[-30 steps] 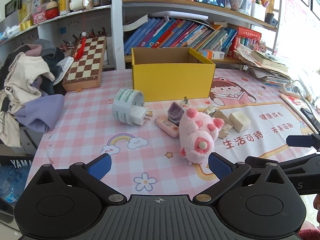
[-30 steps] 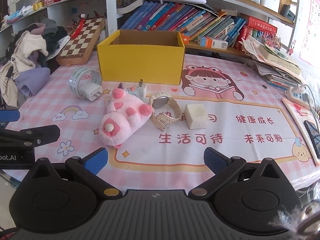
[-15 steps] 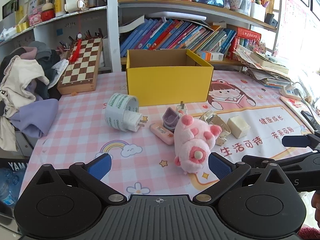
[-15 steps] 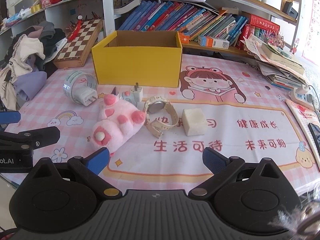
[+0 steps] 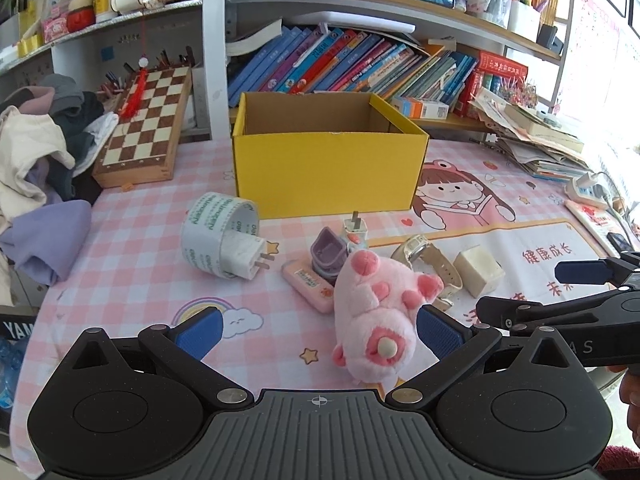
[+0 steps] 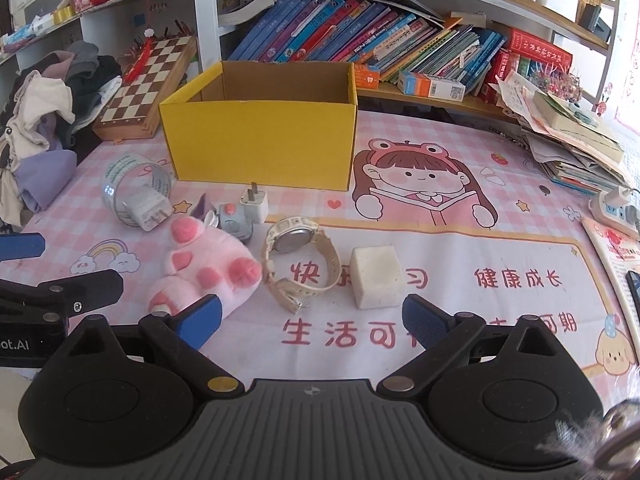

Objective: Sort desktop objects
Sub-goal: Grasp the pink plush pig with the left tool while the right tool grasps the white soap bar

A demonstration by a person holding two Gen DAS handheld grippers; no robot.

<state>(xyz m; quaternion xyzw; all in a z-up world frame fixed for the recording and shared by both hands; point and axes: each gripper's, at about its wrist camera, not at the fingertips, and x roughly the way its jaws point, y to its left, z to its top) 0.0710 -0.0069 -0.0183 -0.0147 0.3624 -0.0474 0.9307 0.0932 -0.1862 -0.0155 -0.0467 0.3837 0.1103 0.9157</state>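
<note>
A pink plush pig [image 5: 376, 308] [image 6: 204, 270] lies on the mat in front of an open yellow box [image 5: 328, 164] [image 6: 262, 132]. Around it are a tape roll with a white plug inside [image 5: 220, 240] [image 6: 136, 196], a small white charger [image 5: 354, 230] [image 6: 254, 206], a purple piece [image 5: 330, 252], a pink flat case [image 5: 308, 284], a cream watch [image 6: 300, 264] [image 5: 430, 260] and a white block [image 6: 376, 276] [image 5: 478, 270]. My left gripper [image 5: 318, 330] is open, its right finger close beside the pig. My right gripper [image 6: 312, 318] is open, just short of the watch and block.
A chessboard [image 5: 146, 120] and a heap of clothes [image 5: 40, 160] sit at the back left. Bookshelves [image 5: 360, 64] run behind the box. Stacked papers [image 6: 572, 136] and a power strip [image 6: 612, 208] are at the right edge.
Both grippers have moved forward toward the objects, which now look larger and nearer. The pig now sits against the left gripper's right finger. Both stay open.
</note>
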